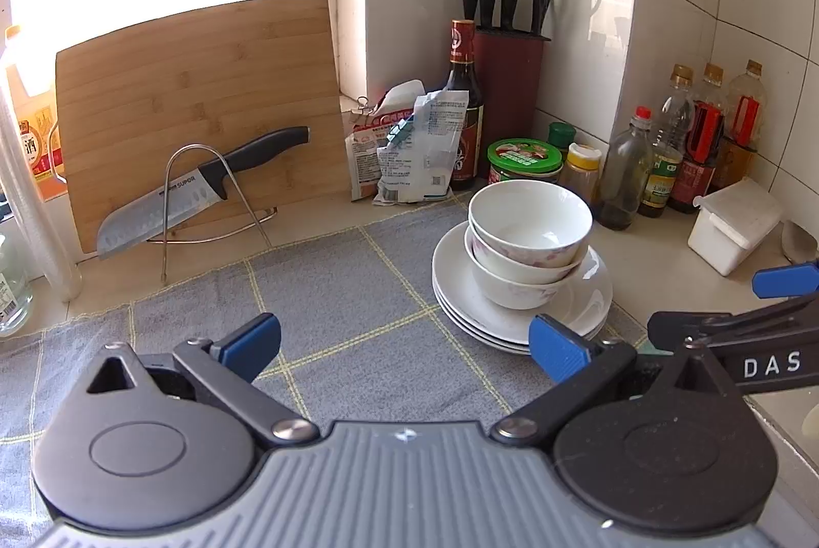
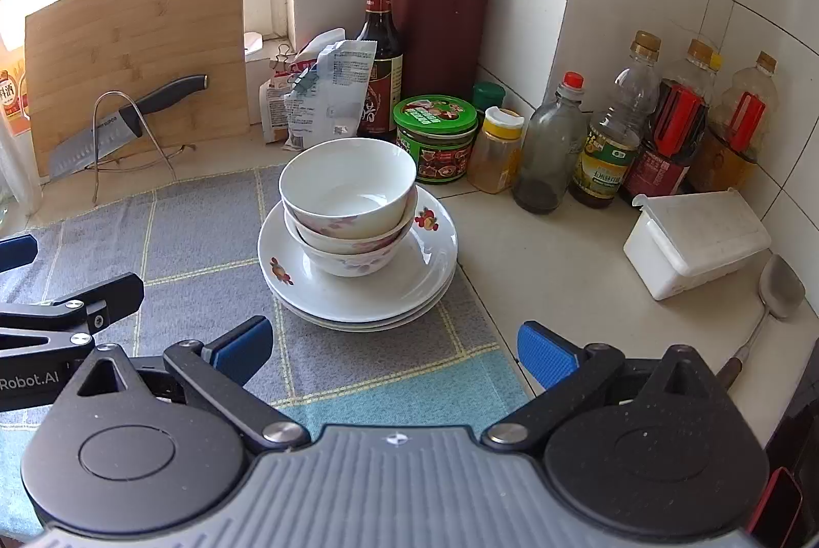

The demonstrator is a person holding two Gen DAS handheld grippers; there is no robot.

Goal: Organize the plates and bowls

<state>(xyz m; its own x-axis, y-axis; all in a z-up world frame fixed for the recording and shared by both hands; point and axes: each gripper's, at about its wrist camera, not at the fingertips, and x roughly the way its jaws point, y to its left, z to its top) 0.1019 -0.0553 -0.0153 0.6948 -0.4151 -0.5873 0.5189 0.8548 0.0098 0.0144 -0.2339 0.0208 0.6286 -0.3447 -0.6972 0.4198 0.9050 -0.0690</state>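
Observation:
Three white floral bowls [image 2: 348,200] are nested on a stack of white plates [image 2: 358,287] on the grey checked cloth [image 2: 205,271]. In the left wrist view the bowls [image 1: 530,236] and plates [image 1: 460,292] sit right of centre. My left gripper [image 1: 404,348] is open and empty, low over the cloth, left of the stack. My right gripper [image 2: 394,351] is open and empty, just in front of the stack. Each gripper shows at the edge of the other's view.
A cutting board [image 1: 199,113] and a knife on a wire rack [image 1: 205,190] stand at the back left. Sauce bottles [image 2: 609,144], jars [image 2: 435,133], a knife block [image 2: 440,31], snack bags [image 2: 317,92], a white box [image 2: 696,241] and a spatula [image 2: 768,307] line the back and right.

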